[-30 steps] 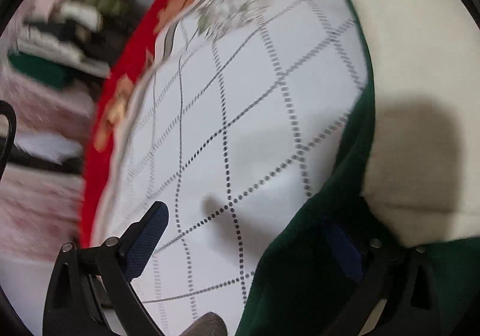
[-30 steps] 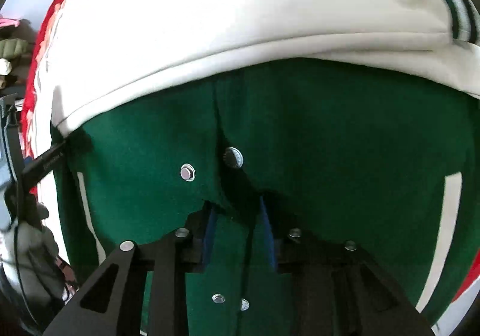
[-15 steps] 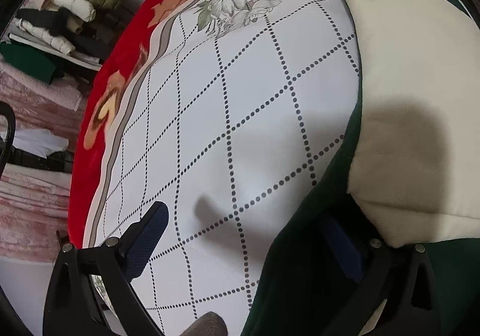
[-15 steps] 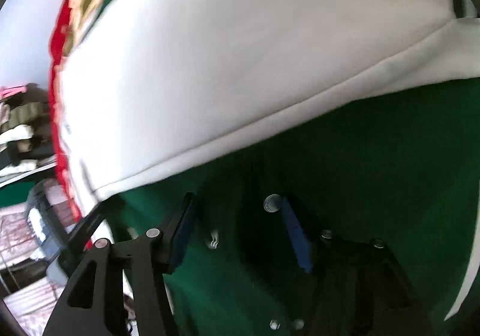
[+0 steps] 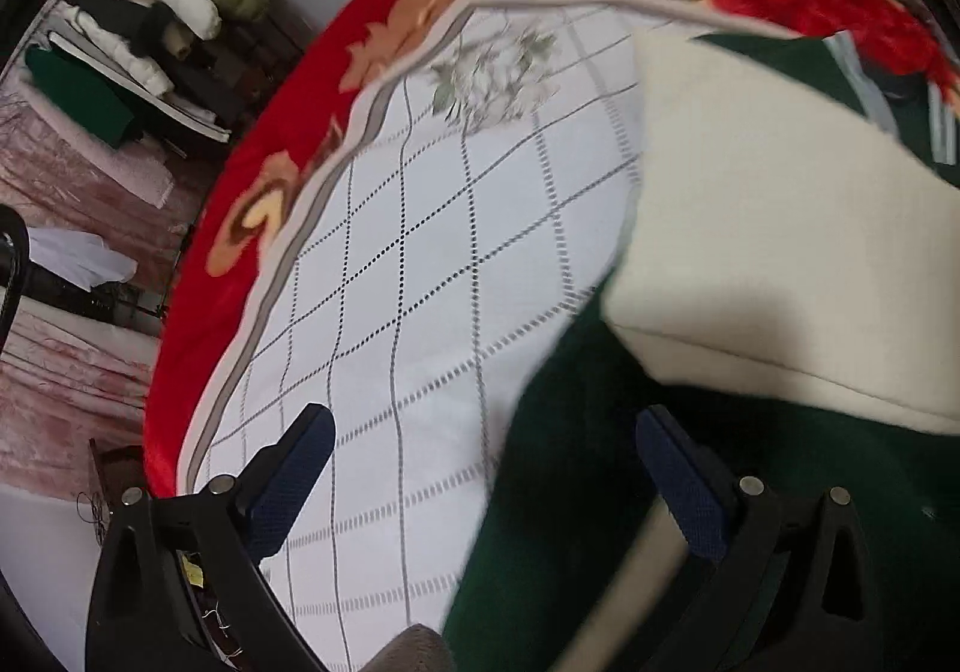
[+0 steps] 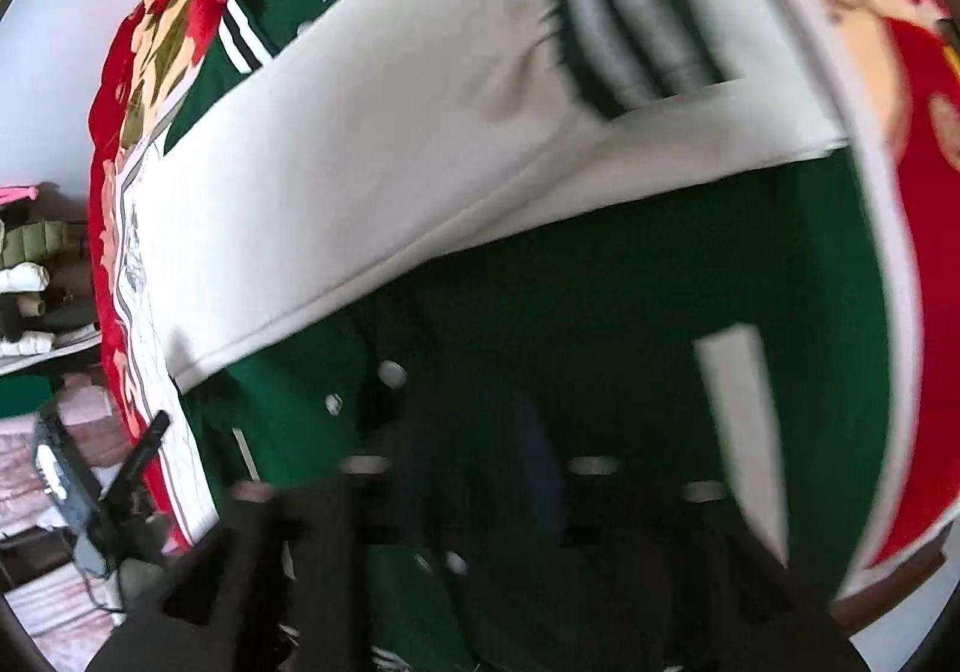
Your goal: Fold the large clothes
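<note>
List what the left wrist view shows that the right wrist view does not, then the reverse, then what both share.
Only the left wrist view: the left gripper with fingers wide apart, nothing between them but the edge of the green body, and a broad stretch of the white grid-patterned sheet.

Only the right wrist view: the jacket's metal snaps, its striped cuff and the blurred right gripper.

Both: the green jacket with its cream sleeve folded across it, the red floral blanket and the clothes stacked beyond the bed.

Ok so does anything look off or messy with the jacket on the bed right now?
Nothing looks damaged. The green jacket lies on the bed cover with its cream sleeve folded across the body. The right view is motion-blurred, so fine detail there is unclear.
</note>
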